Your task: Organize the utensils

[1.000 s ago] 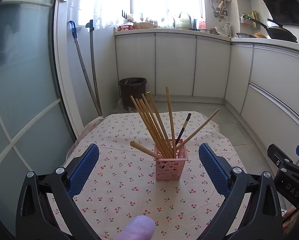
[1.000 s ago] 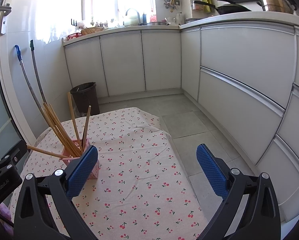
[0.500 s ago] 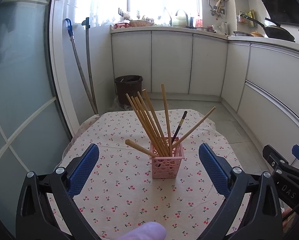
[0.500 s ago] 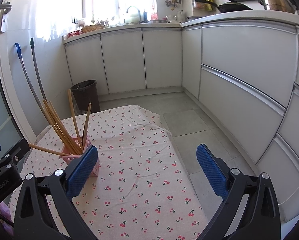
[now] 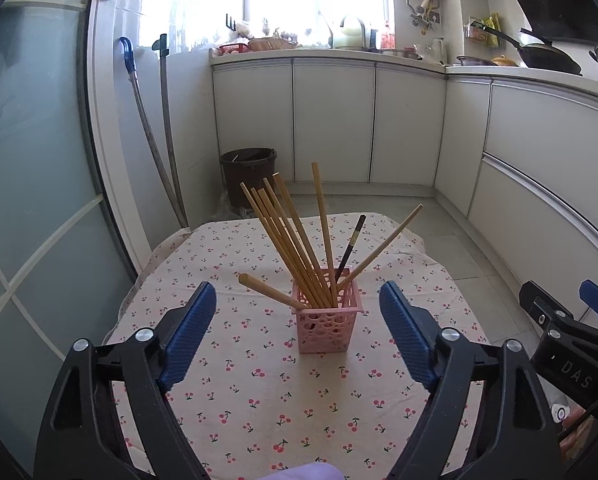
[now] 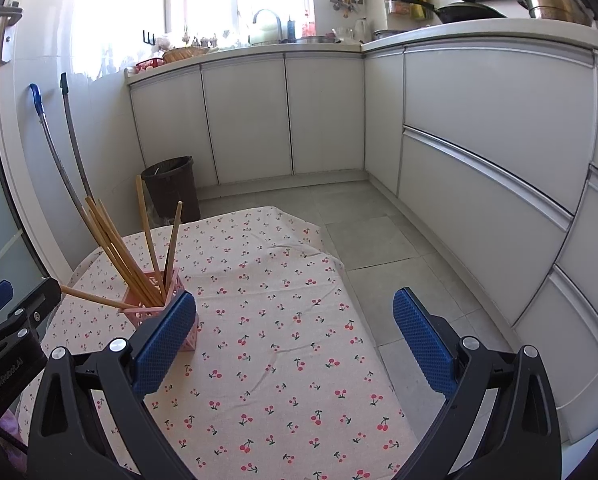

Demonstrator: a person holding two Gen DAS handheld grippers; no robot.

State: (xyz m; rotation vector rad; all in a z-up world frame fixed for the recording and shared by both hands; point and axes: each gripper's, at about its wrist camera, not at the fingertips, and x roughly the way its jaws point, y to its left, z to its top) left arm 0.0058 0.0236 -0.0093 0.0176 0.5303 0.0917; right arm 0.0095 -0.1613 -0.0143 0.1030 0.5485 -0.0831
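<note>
Pink holder (image 5: 326,317) sat mid-frame on the cherry cloth (image 5: 235,392), w/ the chopsticks (image 5: 295,248) fanned out of it, one dark stick (image 5: 350,245) among them. Both my grippers were spread wide, nothing in either: left gripper (image 5: 295,340) framed the holder, right gripper (image 6: 295,340) had it off at lower left, partly behind its left pad. Sticks looked light, stiff, prob a bit slick, so I'd pinch one mid-shaft, above the rim. Holder seemed light too, could tip easy. One stick (image 5: 271,292) leaned low toward frame left, likely to snag. Bin (image 5: 247,176) and mop handles (image 5: 155,136) at upper left were well clear.
</note>
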